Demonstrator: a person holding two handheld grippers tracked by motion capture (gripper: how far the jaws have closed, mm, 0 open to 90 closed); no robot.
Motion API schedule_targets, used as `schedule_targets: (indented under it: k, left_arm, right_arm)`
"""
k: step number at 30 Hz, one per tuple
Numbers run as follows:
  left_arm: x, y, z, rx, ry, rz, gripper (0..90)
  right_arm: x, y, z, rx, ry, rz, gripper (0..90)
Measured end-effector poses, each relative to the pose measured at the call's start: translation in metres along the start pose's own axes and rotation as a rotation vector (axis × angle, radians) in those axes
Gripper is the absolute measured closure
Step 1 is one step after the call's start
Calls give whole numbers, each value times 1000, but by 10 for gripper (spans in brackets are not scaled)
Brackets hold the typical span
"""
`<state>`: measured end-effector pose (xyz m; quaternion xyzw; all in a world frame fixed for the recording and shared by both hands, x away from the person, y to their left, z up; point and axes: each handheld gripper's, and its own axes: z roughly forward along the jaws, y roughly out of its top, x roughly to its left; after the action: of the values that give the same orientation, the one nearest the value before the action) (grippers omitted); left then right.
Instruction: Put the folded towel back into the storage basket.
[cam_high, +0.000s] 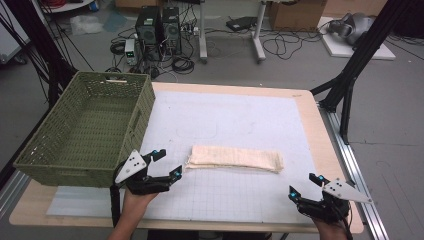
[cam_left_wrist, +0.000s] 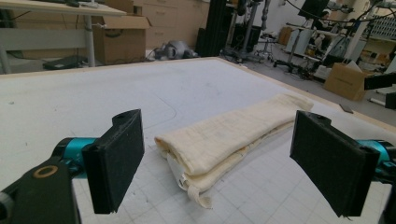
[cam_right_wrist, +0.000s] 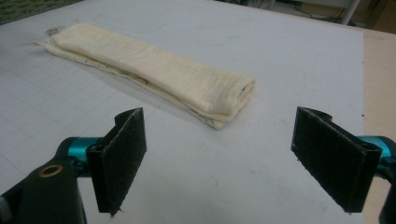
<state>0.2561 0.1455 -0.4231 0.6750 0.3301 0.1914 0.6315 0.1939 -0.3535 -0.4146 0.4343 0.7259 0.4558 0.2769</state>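
A cream cloth (cam_high: 233, 158), folded into a long narrow strip, lies flat on the white gridded mat (cam_high: 235, 115) in the middle of the table. My left gripper (cam_high: 167, 164) is open just off the strip's left end, jaws wide with nothing between them. In the left gripper view the cloth's (cam_left_wrist: 229, 140) frayed near end lies a short way ahead of the black pads (cam_left_wrist: 116, 163). My right gripper (cam_high: 306, 185) stands open near the table's front right corner, apart from the strip's right end. The right gripper view has the cloth (cam_right_wrist: 154, 70) ahead and left of its pads (cam_right_wrist: 334, 156).
A green woven basket (cam_high: 87, 127) stands empty on the table's left side, close to my left hand. The wooden table edge (cam_high: 327, 150) runs along the right. Past the table are computer towers, cables, boxes and black stand legs on the floor.
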Motion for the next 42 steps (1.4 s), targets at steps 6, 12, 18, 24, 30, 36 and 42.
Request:
schedule_targets:
  k: [6,12,18,24,30,36,42]
  left_arm:
    - [-3,-1,3,10,-10,0,177]
    - [-2,-3,6,25,-11,-7,177]
    - [-2,-3,7,33,-5,-4,178]
    - [-1,-4,6,37,10,-3,179]
    - [0,-4,4,36,15,-7,183]
    - [2,-3,6,43,24,-16,187]
    - [5,-1,15,74,45,-33,189]
  right_arm:
    - [-1,-1,1,6,3,-11,167]
    - [-3,-3,0,20,0,-7,177]
    - [-6,-6,-2,16,-1,6,177]
    - [-4,-4,0,23,-2,-11,177]
    - [-4,-4,1,24,-7,-10,177]
    - [-4,-3,2,25,-8,-12,177]
    - [-2,-2,2,26,-7,-10,177]
